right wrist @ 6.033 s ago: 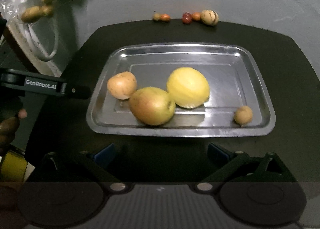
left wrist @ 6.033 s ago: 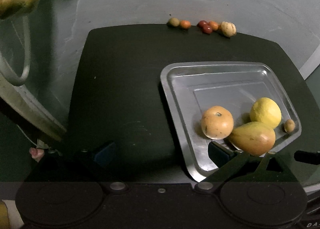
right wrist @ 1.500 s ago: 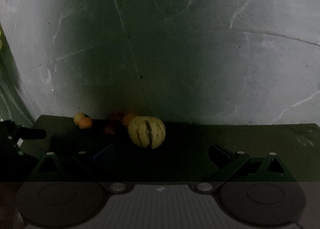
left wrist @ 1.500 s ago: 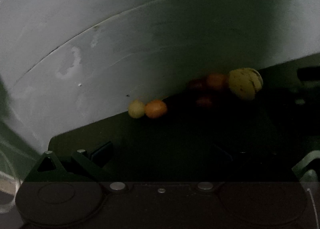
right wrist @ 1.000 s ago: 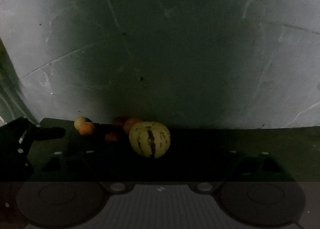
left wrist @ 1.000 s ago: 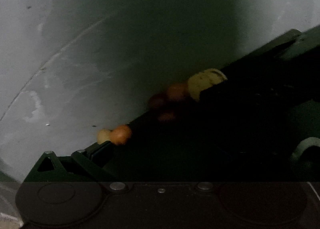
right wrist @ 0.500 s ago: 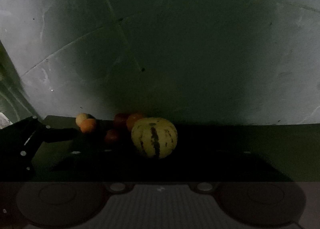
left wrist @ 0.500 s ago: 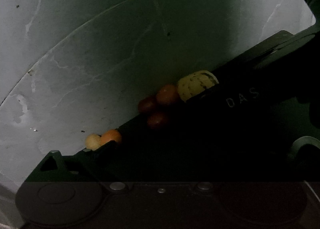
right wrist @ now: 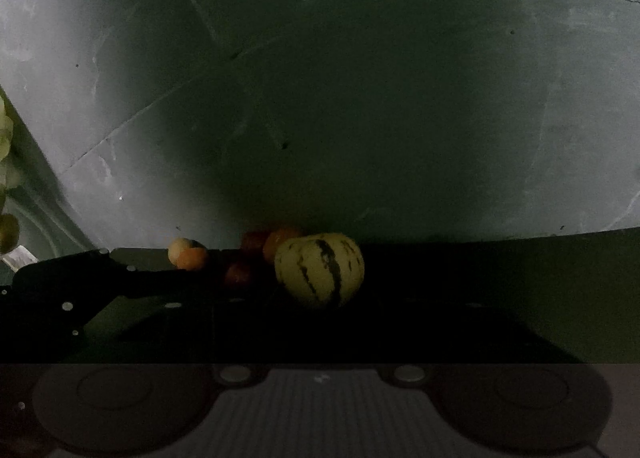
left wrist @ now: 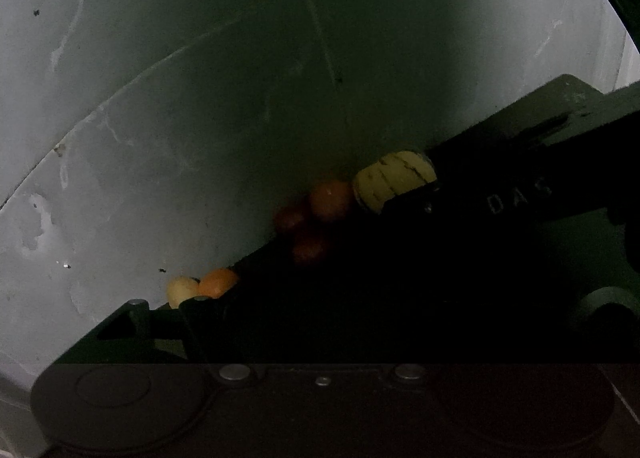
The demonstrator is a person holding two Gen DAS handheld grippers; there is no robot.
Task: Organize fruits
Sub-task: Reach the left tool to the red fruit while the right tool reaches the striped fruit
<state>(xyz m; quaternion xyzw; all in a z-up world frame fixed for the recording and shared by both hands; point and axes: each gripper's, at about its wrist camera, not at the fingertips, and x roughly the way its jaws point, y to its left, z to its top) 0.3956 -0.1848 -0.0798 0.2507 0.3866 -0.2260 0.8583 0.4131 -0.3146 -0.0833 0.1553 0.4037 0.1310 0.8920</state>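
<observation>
A row of small fruits lies along the back edge of the black mat (right wrist: 500,278), against the grey wall. The biggest is a pale yellow melon with dark stripes (right wrist: 320,270) (left wrist: 394,178). Left of it sit an orange fruit (left wrist: 331,200) and two dark red ones (left wrist: 310,246). Further left is a small orange one (left wrist: 218,282) beside a pale yellow one (left wrist: 182,290). My right gripper (right wrist: 324,300) is open and low, its dark fingers flanking the melon. My left gripper (left wrist: 316,298) is open, its left finger (left wrist: 192,318) just before the small orange fruit.
The grey wall (right wrist: 360,98) rises right behind the fruits. In the left wrist view the right gripper's body, lettered DAS (left wrist: 520,194), crosses the right side and hides part of the melon. Pale fruits hang at the right wrist view's left edge (right wrist: 8,234).
Both grippers have come from the tray to the fruit row at the wall and closed in. The melon has grown in the right wrist view. The left view has tilted.
</observation>
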